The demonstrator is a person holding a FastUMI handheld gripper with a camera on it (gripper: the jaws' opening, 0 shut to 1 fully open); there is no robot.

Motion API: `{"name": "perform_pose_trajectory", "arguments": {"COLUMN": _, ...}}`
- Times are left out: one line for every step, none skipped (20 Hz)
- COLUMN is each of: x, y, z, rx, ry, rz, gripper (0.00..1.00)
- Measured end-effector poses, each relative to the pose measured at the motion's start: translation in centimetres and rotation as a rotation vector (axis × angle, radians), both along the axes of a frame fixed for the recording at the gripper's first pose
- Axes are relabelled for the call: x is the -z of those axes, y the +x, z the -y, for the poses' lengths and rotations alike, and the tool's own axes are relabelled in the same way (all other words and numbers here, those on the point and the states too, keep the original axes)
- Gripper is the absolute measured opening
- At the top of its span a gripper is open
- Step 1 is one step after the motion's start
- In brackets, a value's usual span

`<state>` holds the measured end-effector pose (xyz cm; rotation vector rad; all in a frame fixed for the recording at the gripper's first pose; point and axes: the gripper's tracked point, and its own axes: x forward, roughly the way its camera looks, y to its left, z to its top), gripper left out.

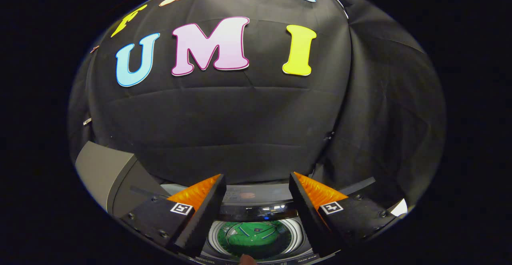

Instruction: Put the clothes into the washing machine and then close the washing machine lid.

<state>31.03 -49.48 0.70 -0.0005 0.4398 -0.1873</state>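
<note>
My gripper (257, 176) is open, with a wide gap and nothing held between its fingers. Below and between the fingers lies the top-loading washing machine (256, 195), seen from above. Its round drum (298, 233) stands uncovered, and a green garment with light stripes (256, 235) lies inside it. A dark glossy band (256, 208), either the folded lid or the control panel, runs along the drum's far side; I cannot tell which. Small lights reflect on that band.
A grey boxy panel (104, 171) stands to the left of the left finger. The black booth cloth (248, 129) hangs close behind the machine. A small pale thing (248, 260) pokes in at the drum's near rim, too small to identify.
</note>
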Motion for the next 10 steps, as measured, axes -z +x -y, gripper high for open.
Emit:
{"name": "perform_pose_trajectory", "arguments": {"x": 0.3, "y": -0.5, "z": 0.0, "rx": -0.003, "ry": 0.001, "rz": 0.004, "gripper": 0.99}}
{"name": "perform_pose_trajectory", "arguments": {"x": 0.5, "y": -0.9, "z": 0.0, "rx": -0.006, "ry": 0.002, "rz": 0.000, "gripper": 0.99}}
{"name": "perform_pose_trajectory", "arguments": {"x": 1.0, "y": -1.2, "z": -0.2, "rx": -0.010, "ry": 0.007, "rz": -0.016, "gripper": 0.99}}
{"name": "perform_pose_trajectory", "arguments": {"x": 1.5, "y": -1.6, "z": -0.5, "rx": -0.019, "ry": 0.010, "rz": -0.038, "gripper": 0.99}}
{"name": "perform_pose_trajectory", "arguments": {"x": 1.9, "y": -1.9, "z": -0.6, "rx": -0.024, "ry": 0.011, "rz": -0.054, "gripper": 0.98}}
{"name": "perform_pose_trajectory", "arguments": {"x": 2.0, "y": -2.2, "z": -0.5, "rx": -0.021, "ry": 0.016, "rz": -0.057, "gripper": 0.98}}
{"name": "perform_pose_trajectory", "arguments": {"x": 2.4, "y": -2.5, "z": -0.5, "rx": -0.017, "ry": 0.019, "rz": -0.060, "gripper": 0.98}}
{"name": "perform_pose_trajectory", "arguments": {"x": 3.1, "y": -2.9, "z": -0.4, "rx": -0.011, "ry": 0.022, "rz": -0.079, "gripper": 0.98}}
{"name": "perform_pose_trajectory", "arguments": {"x": 4.4, "y": -3.8, "z": -0.3, "rx": -0.006, "ry": 0.026, "rz": -0.117, "gripper": 0.98}}
{"name": "perform_pose_trajectory", "arguments": {"x": 5.8, "y": -4.9, "z": -0.6, "rx": -0.012, "ry": 0.031, "rz": -0.162, "gripper": 0.98}}
